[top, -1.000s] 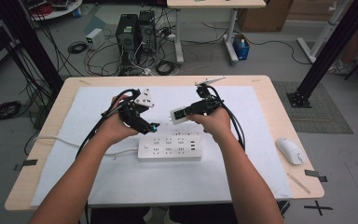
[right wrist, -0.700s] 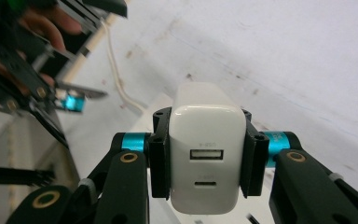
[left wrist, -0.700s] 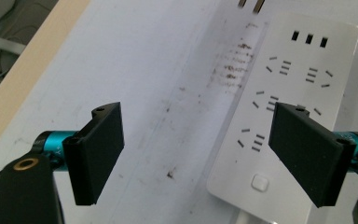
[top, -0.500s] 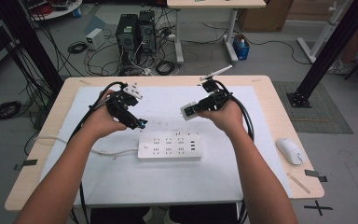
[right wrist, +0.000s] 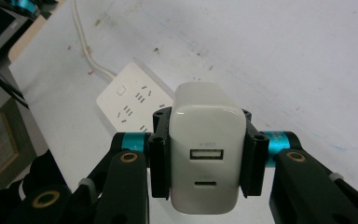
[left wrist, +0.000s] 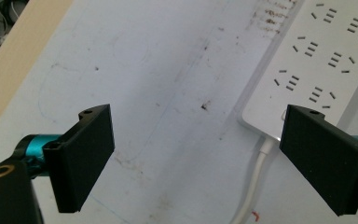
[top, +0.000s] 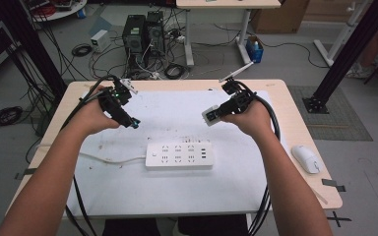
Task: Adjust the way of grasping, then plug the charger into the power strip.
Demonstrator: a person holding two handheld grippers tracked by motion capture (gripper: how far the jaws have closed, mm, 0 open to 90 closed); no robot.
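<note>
While right tongs [right wrist: 207,154] clamp the white USB charger [right wrist: 206,144] above the desk [top: 285,105], left tongs [left wrist: 196,158] hang wide, jaws just opening, nothing between, power strip [top: 178,155] below both

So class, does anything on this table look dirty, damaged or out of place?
Yes: the white mat carries brownish specks and smudges near the power strip, so it looks dirty. The strip lies flat and whole. The charger is clamped in the right gripper.
</note>
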